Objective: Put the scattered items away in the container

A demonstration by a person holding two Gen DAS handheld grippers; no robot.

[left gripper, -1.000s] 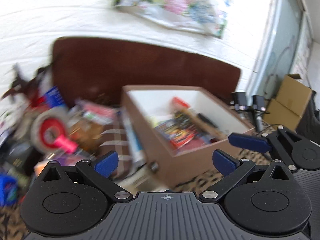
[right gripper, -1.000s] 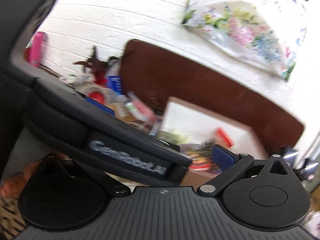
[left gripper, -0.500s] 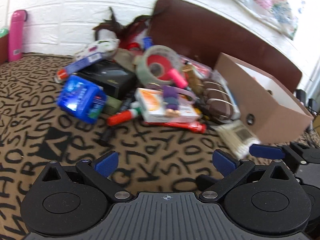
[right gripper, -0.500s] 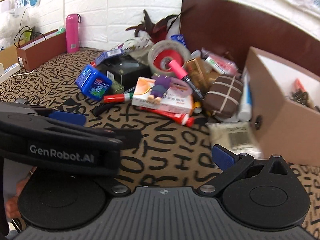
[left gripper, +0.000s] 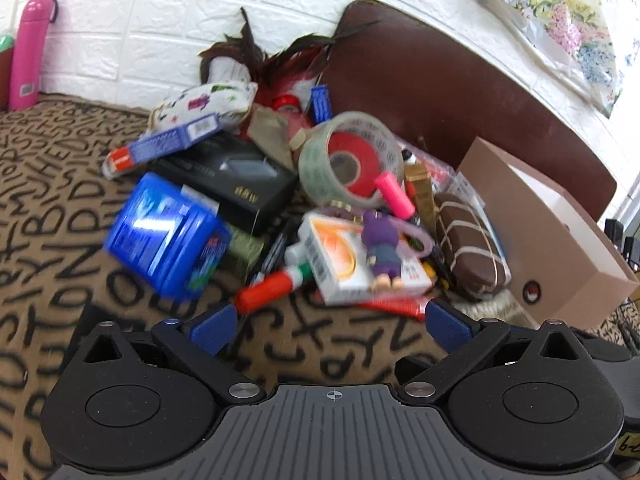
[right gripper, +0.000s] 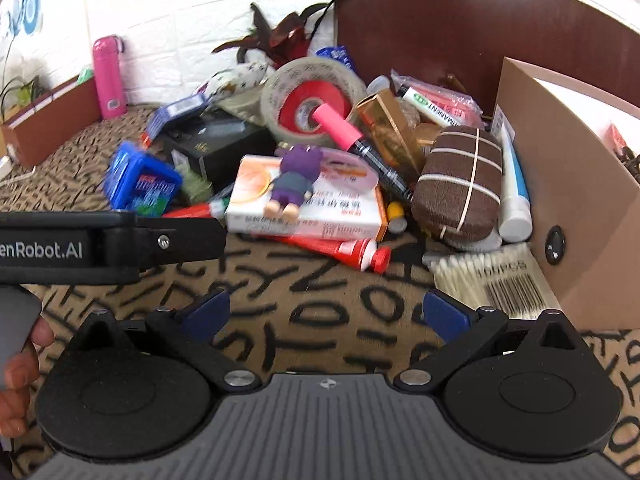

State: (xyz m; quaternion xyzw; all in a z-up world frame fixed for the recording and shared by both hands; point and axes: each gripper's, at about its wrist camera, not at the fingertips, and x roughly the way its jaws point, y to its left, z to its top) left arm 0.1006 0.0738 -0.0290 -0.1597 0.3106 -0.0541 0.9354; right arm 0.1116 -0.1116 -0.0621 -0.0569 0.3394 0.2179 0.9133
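Observation:
A heap of items lies on the letter-print cloth: a blue mint box (left gripper: pixel 168 236), a tape roll (left gripper: pixel 352 160), a white-orange box (left gripper: pixel 360 264) with a purple doll (left gripper: pixel 382 248) on it, a brown case (left gripper: pixel 472 248) and a red tube (right gripper: pixel 340 250). The cardboard box (left gripper: pixel 560 248) stands at the right of the heap. My left gripper (left gripper: pixel 328 322) is open just short of the heap, nothing between its fingers. My right gripper (right gripper: pixel 326 314) is open too, near a cotton swab pack (right gripper: pixel 492 278) and the cardboard box (right gripper: pixel 568 184).
A pink bottle (left gripper: pixel 30 52) stands by the white brick wall at far left. A brown headboard (left gripper: pixel 460 80) rises behind the heap. The left gripper's body (right gripper: pixel 100 246) crosses the right wrist view at left, with a hand (right gripper: pixel 20 372) below it.
Both grippers swung from the box interior down and left to face the heap, then moved closer to it. Both stayed open and hold nothing.

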